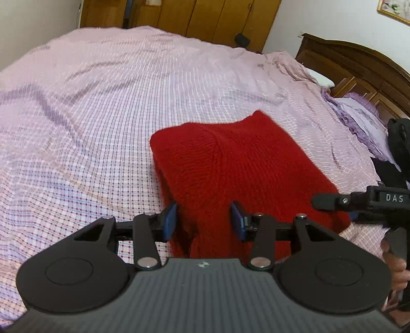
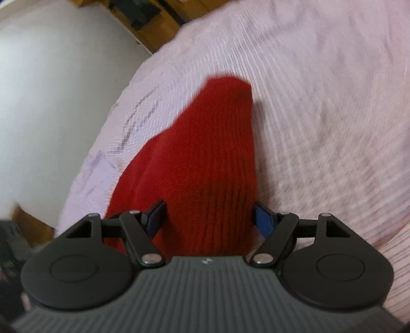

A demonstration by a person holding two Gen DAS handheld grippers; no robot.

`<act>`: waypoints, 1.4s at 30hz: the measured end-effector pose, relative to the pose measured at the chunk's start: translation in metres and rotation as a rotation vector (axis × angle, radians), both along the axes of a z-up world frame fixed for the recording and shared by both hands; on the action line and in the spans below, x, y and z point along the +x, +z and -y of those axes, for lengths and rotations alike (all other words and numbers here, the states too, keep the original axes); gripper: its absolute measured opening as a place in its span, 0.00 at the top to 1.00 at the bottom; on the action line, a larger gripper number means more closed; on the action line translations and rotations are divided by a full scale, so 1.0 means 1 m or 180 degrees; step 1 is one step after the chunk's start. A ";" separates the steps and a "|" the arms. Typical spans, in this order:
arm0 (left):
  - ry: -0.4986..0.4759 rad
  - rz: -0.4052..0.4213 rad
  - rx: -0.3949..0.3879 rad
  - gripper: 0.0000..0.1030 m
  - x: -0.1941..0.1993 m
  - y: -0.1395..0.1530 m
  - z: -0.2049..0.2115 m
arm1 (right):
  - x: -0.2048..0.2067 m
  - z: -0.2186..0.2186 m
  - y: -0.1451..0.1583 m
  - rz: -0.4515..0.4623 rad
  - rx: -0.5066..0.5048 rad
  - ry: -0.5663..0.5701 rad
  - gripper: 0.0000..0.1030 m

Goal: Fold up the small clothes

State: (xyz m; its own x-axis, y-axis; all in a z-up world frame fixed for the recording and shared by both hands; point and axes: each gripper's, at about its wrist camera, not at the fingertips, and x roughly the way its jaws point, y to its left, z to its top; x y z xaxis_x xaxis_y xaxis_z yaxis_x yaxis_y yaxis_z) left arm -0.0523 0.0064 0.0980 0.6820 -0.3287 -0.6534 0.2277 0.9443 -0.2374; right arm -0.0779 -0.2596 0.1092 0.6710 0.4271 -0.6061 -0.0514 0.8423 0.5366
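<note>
A red knitted garment (image 1: 243, 164) lies folded into a thick block on the pink checked bedsheet (image 1: 102, 102). My left gripper (image 1: 203, 221) is at its near left corner. A bunched fold of red knit fills the gap between the blue pads (image 1: 170, 221), which press on it. In the right wrist view the garment (image 2: 205, 153) runs away from my right gripper (image 2: 210, 220). Its jaws stand wide over the cloth and the blue pad (image 2: 264, 222) is clear of the knit's edge. One right gripper finger (image 1: 323, 201) shows at the garment's right side.
The bed stretches far to the left and back. A dark wooden headboard (image 1: 358, 66) and a purple frilled pillow (image 1: 358, 112) are at the right. A wooden wardrobe (image 1: 205, 18) stands behind. A white wall (image 2: 51, 102) borders the bed. A person's hand (image 1: 394, 266) holds the right gripper.
</note>
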 end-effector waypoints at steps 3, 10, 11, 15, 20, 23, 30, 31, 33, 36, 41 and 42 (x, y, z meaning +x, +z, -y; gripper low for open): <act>-0.0042 0.0025 0.0154 0.51 -0.002 0.001 0.007 | -0.016 -0.008 0.022 0.0416 -0.0546 0.0041 0.28; 0.0016 -0.0055 0.0303 0.37 0.006 -0.020 0.006 | -0.008 -0.025 -0.006 0.0310 -0.0822 0.0225 0.33; 0.0012 -0.0069 0.0304 0.37 0.007 -0.023 0.005 | -0.007 -0.025 -0.013 0.0278 -0.0823 0.0238 0.32; 0.0051 -0.0122 0.0286 0.36 0.008 -0.029 0.004 | 0.001 -0.023 -0.040 0.0019 -0.0573 0.0215 0.31; 0.0088 -0.0040 0.0274 0.36 -0.004 -0.020 0.005 | -0.011 -0.024 -0.027 0.0239 -0.0578 0.0118 0.30; 0.0122 -0.0047 0.0240 0.36 -0.011 -0.010 0.005 | -0.020 -0.025 -0.016 0.0368 -0.0704 0.0052 0.28; 0.0053 -0.0204 0.0221 0.27 -0.032 0.001 0.010 | -0.043 -0.037 0.001 0.0467 -0.0879 -0.0057 0.20; 0.0054 -0.0224 0.0212 0.25 -0.034 0.000 0.012 | -0.048 -0.040 0.002 0.0478 -0.0910 -0.0031 0.20; 0.0065 -0.0233 0.0188 0.16 -0.040 -0.003 0.015 | -0.056 -0.048 0.003 0.0503 -0.1012 0.0008 0.20; 0.0125 -0.0231 0.0218 0.11 -0.045 -0.010 0.021 | -0.065 -0.056 0.001 0.0502 -0.1158 0.0018 0.20; 0.0204 -0.0314 0.0336 0.11 -0.048 -0.021 0.028 | -0.073 -0.061 -0.001 0.0536 -0.1284 -0.0046 0.20; 0.0223 -0.0328 0.0328 0.11 -0.048 -0.023 0.029 | -0.074 -0.061 -0.001 0.0543 -0.1299 -0.0065 0.20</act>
